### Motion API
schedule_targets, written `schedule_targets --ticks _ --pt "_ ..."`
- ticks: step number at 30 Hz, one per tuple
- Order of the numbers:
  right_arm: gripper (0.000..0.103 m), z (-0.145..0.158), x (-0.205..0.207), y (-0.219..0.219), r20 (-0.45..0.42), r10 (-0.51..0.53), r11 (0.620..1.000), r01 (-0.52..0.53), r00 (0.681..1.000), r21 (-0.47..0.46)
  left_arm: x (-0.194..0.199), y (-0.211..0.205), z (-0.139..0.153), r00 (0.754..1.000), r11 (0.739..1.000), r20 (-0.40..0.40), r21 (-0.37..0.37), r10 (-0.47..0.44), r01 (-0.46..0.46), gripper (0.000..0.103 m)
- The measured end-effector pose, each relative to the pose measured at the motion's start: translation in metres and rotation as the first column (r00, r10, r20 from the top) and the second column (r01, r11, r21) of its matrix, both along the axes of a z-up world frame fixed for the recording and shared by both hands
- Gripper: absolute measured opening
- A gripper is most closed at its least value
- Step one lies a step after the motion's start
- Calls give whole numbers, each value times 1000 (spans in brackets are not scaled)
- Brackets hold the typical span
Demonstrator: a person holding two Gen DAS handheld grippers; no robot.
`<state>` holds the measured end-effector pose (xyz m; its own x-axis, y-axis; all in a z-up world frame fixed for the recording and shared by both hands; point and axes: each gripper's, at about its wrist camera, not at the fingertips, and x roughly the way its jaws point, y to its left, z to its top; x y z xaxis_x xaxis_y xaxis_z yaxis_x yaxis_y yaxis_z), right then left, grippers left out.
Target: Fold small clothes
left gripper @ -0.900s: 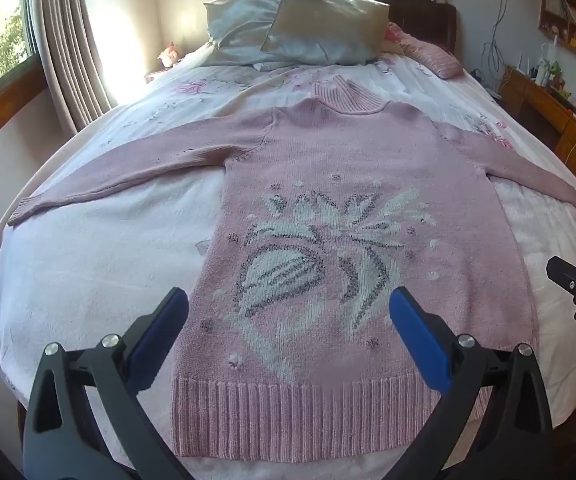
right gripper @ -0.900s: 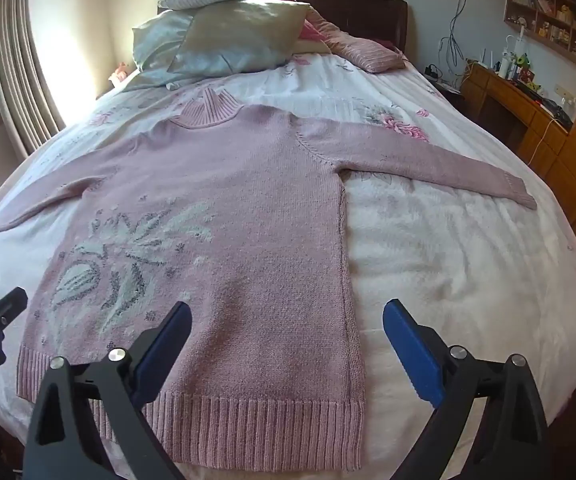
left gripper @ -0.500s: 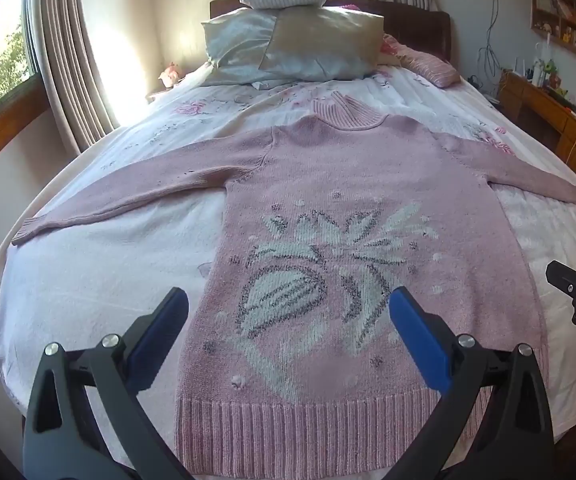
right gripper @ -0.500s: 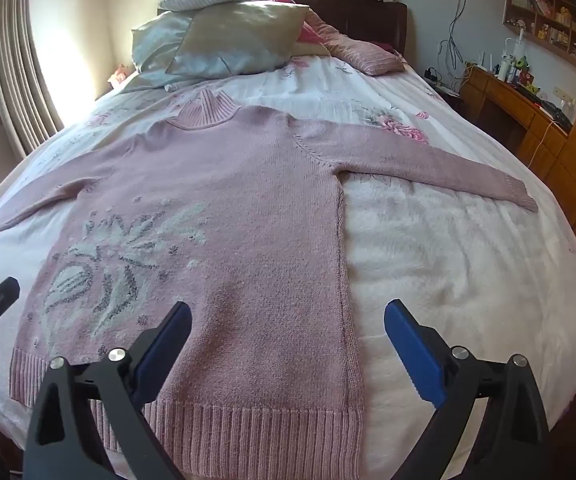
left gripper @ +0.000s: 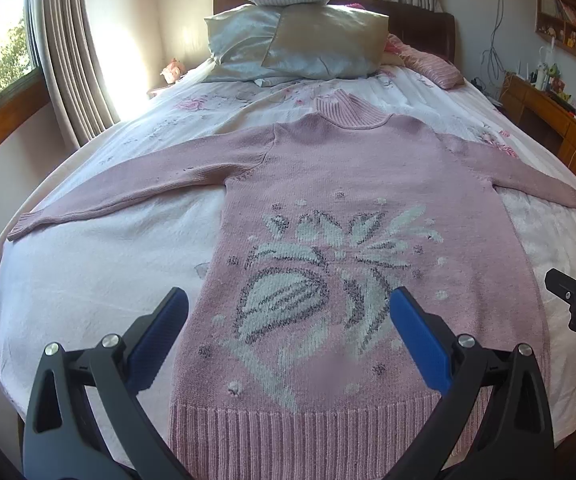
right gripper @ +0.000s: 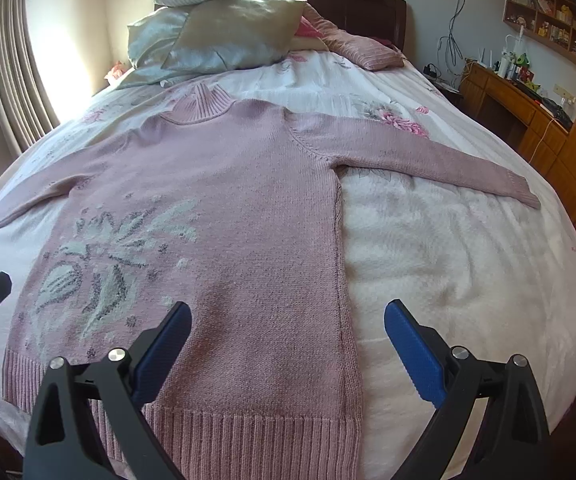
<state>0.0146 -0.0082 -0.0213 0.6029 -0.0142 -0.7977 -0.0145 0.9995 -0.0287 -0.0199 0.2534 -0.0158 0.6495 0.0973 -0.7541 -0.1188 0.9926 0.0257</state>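
Both sets of fingers are spread wide with nothing in them. The left gripper [left gripper: 286,332] hangs over the lower front of the sweater [left gripper: 367,216], roughly above the leaf pattern [left gripper: 311,280], and the right gripper [right gripper: 286,344] sits over the sweater's right side seam near the hem [right gripper: 248,432], so one blue pad [right gripper: 164,352] is over knit and the other pad [right gripper: 411,354] is over bare bed [right gripper: 467,248]. Neither looks to be touching fabric, though with the fisheye I can't say how high they are. So I'd call this the very start: the sweater's laid out flat and face up and no fold has been made. It lies along the middle of the bed, long axis running from the hem at the near edge up to the collar [left gripper: 351,114], which points at the pillows [left gripper: 299,40] and headboard. The sleeves stick out sideways across the bed, left sleeve [left gripper: 128,192] toward the curtain side, right sleeve [right gripper: 427,160] toward the desk side, both angled slightly back toward the hem. My guess for the next move: each gripper goes out to a cuff or shoulder, pinches just the knit, and brings the sleeve in over the body. The knit's thick and floppy, so grabbing the quilt underneath along with it seems like the thing to watch.
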Motion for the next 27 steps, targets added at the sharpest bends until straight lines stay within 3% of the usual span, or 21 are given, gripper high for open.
schedule_targets --ticks 27 --pt "98 -1 2 3 -2 6 1000 -6 1000 1 0 6 -7 1000 1000 -8 22 8 -7 100"
